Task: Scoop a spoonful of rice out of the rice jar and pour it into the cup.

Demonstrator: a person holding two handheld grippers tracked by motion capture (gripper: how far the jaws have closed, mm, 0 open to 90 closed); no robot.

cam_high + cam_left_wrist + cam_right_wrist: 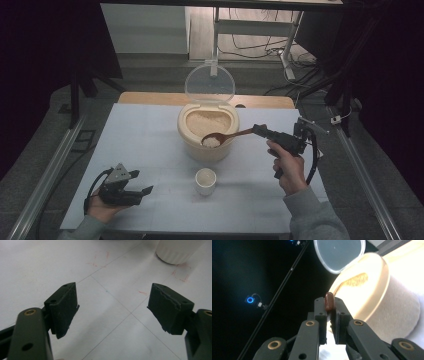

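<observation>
1. The right gripper [261,131] is clamped on the handle of a wooden spoon [226,137]; in the right gripper view the handle end [329,301] pokes up between the closed jaws.
2. Out ahead of that gripper the spoon's bowl carries a heap of rice [211,142] and hangs over the near rim of the round beige rice container [207,147], whose clear lid [209,82] stands tipped up at the far side. More rice lies inside the container.
3. The left gripper [141,183] rests low at the near left of the table [145,140], its jaws spread wide with nothing between them. In the left gripper view only bare table surface lies between the pads, and the base of a white ribbed cup [178,251] sits ahead and to one side.
4. That small white cup [205,180] stands below and short of the loaded spoon, nearer the person than the container and apart from it.
5. Judging by the layout, the step in hand is lifting a scoop of rice out, probably for the cup.
6. The next move would call for keeping the spoon level while drawing it back toward the person, then lowering it over the cup's small mouth and tipping gently so grains do not scatter.
7. No brand, label or readable writing shows; there are only faint red pen marks on the table.
</observation>
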